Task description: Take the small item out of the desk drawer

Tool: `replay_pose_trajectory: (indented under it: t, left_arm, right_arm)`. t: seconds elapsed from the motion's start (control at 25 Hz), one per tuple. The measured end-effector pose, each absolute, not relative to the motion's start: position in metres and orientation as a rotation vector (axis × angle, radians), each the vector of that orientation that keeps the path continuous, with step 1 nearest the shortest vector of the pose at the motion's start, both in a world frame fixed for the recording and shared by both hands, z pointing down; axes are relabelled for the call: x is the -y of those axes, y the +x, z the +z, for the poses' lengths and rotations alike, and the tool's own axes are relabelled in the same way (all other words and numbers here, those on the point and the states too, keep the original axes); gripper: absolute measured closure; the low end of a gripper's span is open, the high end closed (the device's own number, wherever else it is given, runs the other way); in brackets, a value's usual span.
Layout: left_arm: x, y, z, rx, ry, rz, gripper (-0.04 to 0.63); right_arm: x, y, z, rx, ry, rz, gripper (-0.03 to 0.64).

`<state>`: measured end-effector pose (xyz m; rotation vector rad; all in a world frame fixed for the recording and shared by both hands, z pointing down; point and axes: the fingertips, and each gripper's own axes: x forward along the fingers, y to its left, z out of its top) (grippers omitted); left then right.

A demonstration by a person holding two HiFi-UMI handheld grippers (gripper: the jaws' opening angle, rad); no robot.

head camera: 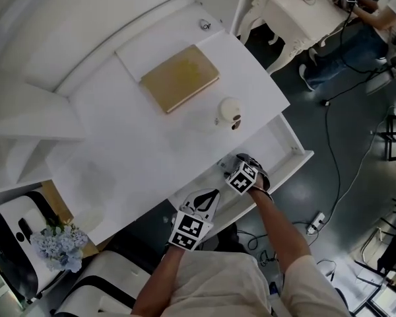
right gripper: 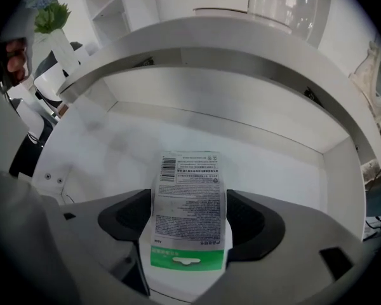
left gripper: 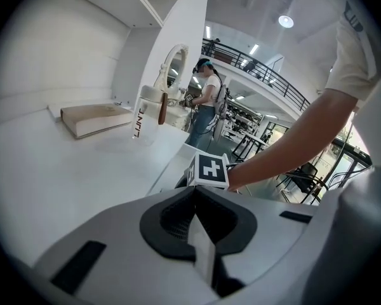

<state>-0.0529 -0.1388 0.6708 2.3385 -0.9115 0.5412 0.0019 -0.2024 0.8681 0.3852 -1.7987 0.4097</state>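
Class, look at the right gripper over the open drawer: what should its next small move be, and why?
Probably close the right gripper on the packet. Its jaws stand wide open inside the drawer, one on each side of the packet and not yet pinching it, so closing should secure the packet before any lift out.

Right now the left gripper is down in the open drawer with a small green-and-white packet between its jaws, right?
No: it is the right gripper that is down in the open drawer with the small green-and-white packet between its jaws, as the right gripper view shows.
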Motion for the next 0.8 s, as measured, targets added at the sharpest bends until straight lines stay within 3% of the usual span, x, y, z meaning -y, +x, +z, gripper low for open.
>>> replay_pose_trajectory:
  t: [0.8]
  left_arm:
    - [0.133,-0.072,0.669,0.976,2.285,0.537,0.578]
  right_arm:
    - [0.206,0.004,0.853,1.845,0.476,0.436,0.255]
